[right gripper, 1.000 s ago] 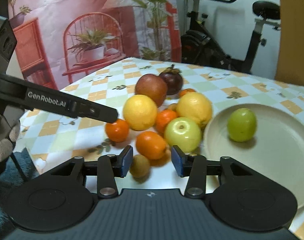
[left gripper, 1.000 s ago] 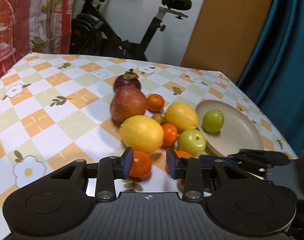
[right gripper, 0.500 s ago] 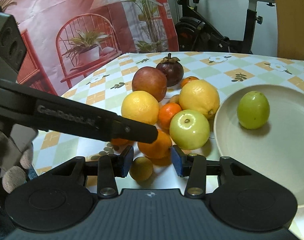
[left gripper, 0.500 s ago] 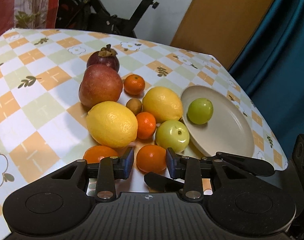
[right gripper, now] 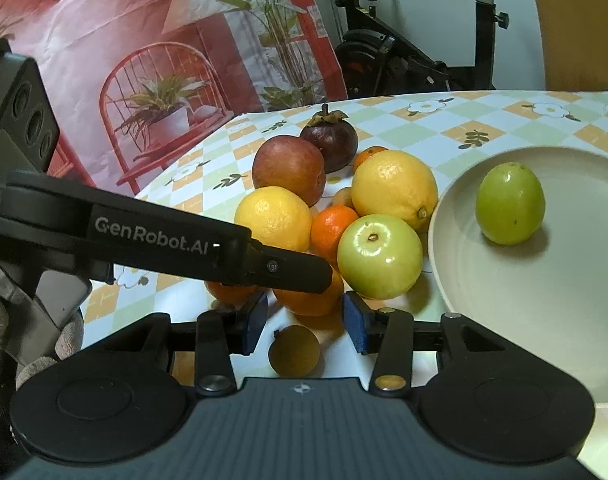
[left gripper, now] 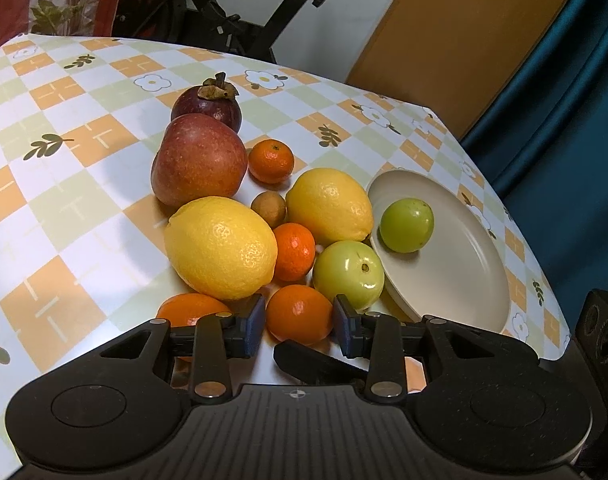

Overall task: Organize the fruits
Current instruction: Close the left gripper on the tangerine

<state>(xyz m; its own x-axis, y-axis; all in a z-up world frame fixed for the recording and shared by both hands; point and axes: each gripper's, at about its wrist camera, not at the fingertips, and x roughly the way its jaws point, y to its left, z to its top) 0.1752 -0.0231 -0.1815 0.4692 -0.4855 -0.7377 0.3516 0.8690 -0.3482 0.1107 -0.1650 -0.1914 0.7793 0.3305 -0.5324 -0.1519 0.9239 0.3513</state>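
- Since a second ago, left wrist view: the left hand-held gripper (left gripper: 298,322) has swung off the near-left mandarin (left gripper: 188,310) and down over the front mandarin (left gripper: 300,314), which now sits between its blue pads. Gaps show on both sides, so released, nothing grasped.
- Same view: the green fruit (left gripper: 406,225) lies on the plate (left gripper: 464,280); a second green fruit (left gripper: 349,274) touches the plate rim, on the desk (left gripper: 64,184) with the lemons (left gripper: 221,246).
- Right wrist view: the right hand-held gripper (right gripper: 304,322) has rolled slightly and hangs released; a small brown fruit (right gripper: 294,350) lies on the desk within its reach, ungripped. The left finger (right gripper: 280,270) now crosses above the front mandarin.
- Reading: a grasp on that mandarin looks imminent; sorting has barely begun.
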